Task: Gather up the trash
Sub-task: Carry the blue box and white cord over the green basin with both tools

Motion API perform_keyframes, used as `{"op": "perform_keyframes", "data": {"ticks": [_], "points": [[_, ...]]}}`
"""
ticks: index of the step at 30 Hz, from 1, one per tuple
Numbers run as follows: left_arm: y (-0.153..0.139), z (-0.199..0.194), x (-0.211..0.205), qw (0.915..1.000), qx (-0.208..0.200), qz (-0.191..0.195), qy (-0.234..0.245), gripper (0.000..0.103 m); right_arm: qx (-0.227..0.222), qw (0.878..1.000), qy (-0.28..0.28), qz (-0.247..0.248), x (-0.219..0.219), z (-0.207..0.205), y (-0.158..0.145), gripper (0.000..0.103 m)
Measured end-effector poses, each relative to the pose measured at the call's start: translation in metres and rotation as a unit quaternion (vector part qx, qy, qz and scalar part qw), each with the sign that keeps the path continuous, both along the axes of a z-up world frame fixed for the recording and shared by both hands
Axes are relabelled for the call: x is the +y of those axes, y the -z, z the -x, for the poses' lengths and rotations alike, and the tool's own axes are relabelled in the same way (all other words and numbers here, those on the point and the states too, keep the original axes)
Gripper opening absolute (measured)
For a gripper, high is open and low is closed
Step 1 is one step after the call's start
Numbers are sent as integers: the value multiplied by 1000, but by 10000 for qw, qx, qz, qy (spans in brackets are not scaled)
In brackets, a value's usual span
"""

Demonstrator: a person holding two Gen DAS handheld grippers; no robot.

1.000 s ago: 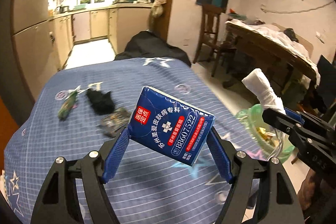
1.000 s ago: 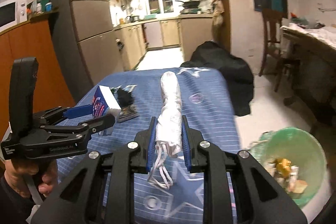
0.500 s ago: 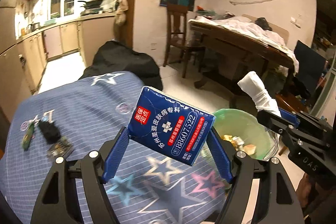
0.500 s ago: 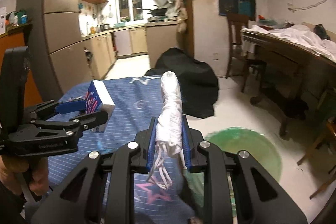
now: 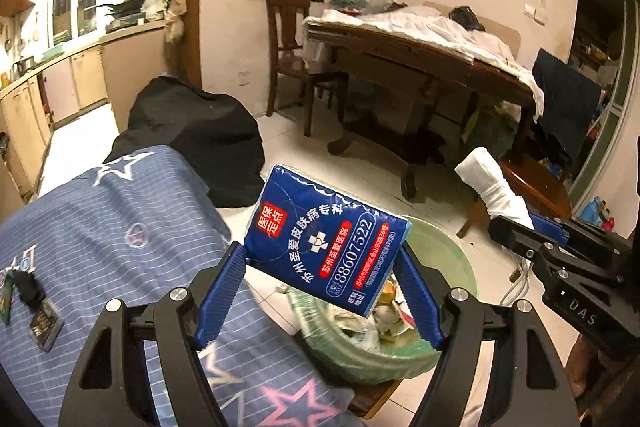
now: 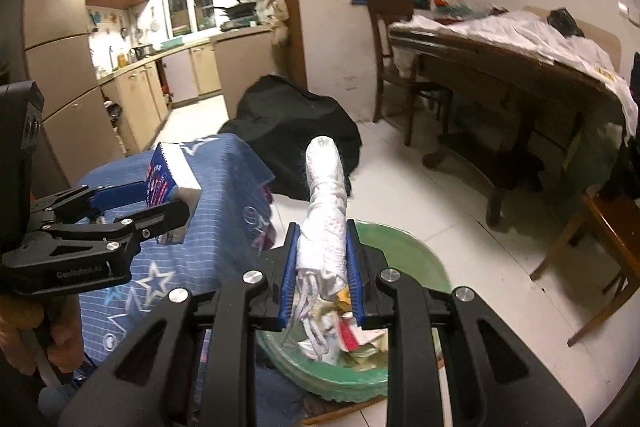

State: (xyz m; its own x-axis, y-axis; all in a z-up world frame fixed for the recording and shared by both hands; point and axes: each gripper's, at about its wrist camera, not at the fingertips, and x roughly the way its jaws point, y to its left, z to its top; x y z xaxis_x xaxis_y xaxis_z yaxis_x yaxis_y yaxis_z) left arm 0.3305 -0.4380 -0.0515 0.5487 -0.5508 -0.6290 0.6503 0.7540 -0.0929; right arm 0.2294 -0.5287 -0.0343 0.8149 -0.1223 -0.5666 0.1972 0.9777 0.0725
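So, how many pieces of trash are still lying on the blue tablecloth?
3: a green wrapper, a black scrap and a dark packet, together at the left edge of the tablecloth. More may be out of frame.

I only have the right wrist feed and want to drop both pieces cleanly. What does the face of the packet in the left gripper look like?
Observer: The left view shows the blue tissue packet face-on, with white characters, a red label and a printed phone number, clamped between the left gripper pads.
Operator: Is it over the bin?
Observer: In that view its lower right corner overlaps the green trash bin, though the height above it is unclear.
Operator: Any trash left on the table?
Observer: Yes, at the left edge of the left view a black wad and a dark wrapper lie on the blue tablecloth.
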Motion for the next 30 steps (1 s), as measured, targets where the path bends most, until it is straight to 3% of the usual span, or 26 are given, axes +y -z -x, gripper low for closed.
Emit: {"op": "perform_keyframes", "data": {"ticks": [12, 22, 30], "points": [[48, -30, -77, 9977, 383, -536, 169, 75, 564, 9971, 154, -491, -43, -17, 30, 20], [74, -46, -91, 9960, 470, -746, 126, 75, 748, 9950, 242, -617, -65, -22, 43, 20], [76, -44, -98, 9957, 447, -800, 112, 75, 778, 9946, 260, -638, -70, -27, 41, 20]]}}
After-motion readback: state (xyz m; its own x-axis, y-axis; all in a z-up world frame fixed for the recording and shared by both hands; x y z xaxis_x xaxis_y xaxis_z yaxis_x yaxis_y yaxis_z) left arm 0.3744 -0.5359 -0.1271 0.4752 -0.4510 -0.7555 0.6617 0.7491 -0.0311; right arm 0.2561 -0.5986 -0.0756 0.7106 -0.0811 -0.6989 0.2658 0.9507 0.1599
